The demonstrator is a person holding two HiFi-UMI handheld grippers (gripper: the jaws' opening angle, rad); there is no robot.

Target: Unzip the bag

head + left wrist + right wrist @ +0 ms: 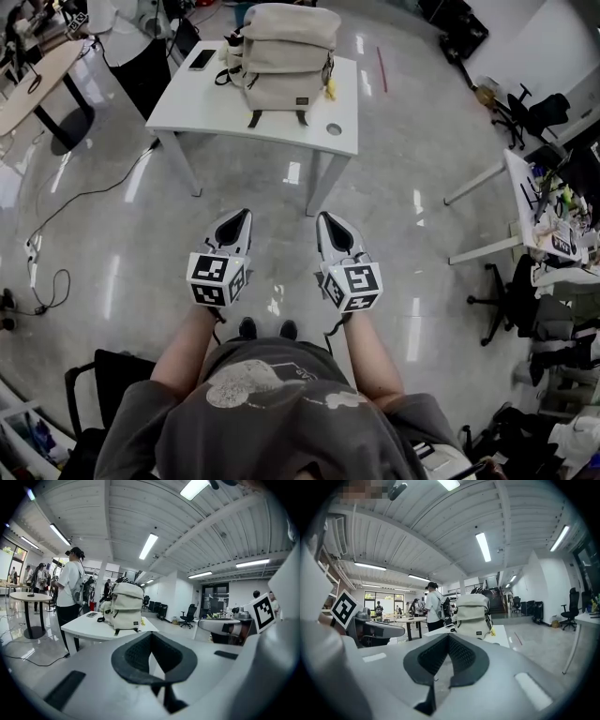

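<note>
– While the bag was left untouched, where was it found?
– A beige backpack (286, 56) was seen standing upright on the white table (187, 117), well apart from both tools, with open floor between. A phone (202, 59) was lying just beside it.
– And how were the tools held?
– The left gripper (240, 221) and the right gripper (330, 225) were held side by side in front of the person's body and pointed toward the table. The jaws of each were pressed together, and nothing was caught between them.
– So nothing had been begun?
– No zip was judged to have been opened. The zipper pulls could not be made out from that far off.
– What might be spoiled from there?
– A pull would only be nudged by closed jaws, so they would have to be parted before a tab was reached. If a pull were drawn without the pack being steadied by the other gripper, the whole backpack could be dragged across the table or tipped over. The phone might then be knocked off the edge. A small tab could also be missed and fabric pinched instead.
</note>
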